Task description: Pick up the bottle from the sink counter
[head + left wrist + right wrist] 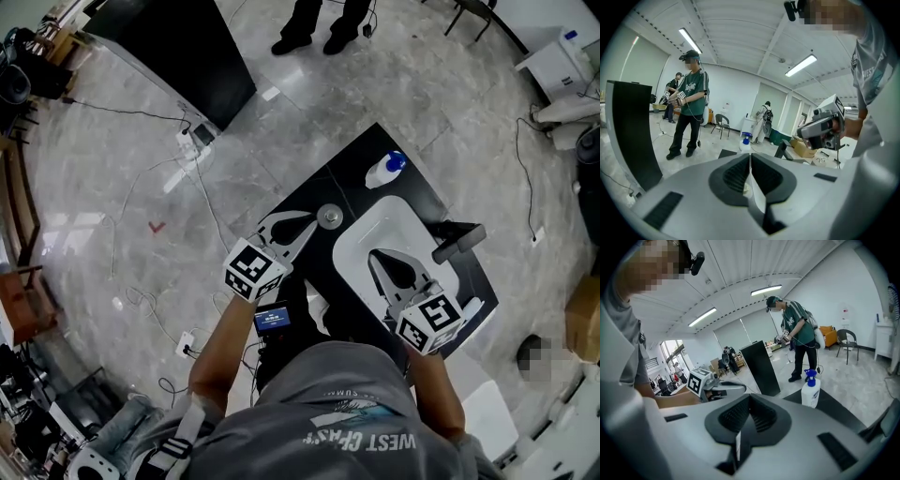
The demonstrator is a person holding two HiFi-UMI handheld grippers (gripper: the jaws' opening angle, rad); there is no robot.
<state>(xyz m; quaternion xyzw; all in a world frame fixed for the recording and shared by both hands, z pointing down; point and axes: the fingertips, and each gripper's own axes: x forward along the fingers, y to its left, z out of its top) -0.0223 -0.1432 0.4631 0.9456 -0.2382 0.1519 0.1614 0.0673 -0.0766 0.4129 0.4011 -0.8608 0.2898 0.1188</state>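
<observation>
The left gripper (312,220) and right gripper (373,254), both pressed together and empty, point toward the bottle (385,170) on the far sink counter (354,165) corner, probably because reaching is only starting

The bottle (385,170) stands at the far end of the counter (309,192), just beyond the sink basin (361,234) set into the counter's right part. A faucet (458,242) sits at the basin's right edge. The left gripper (305,223) hangs over the counter left of the basin, and the right gripper (378,258) hangs over the basin. A panel (178,47) stands far left.
</observation>
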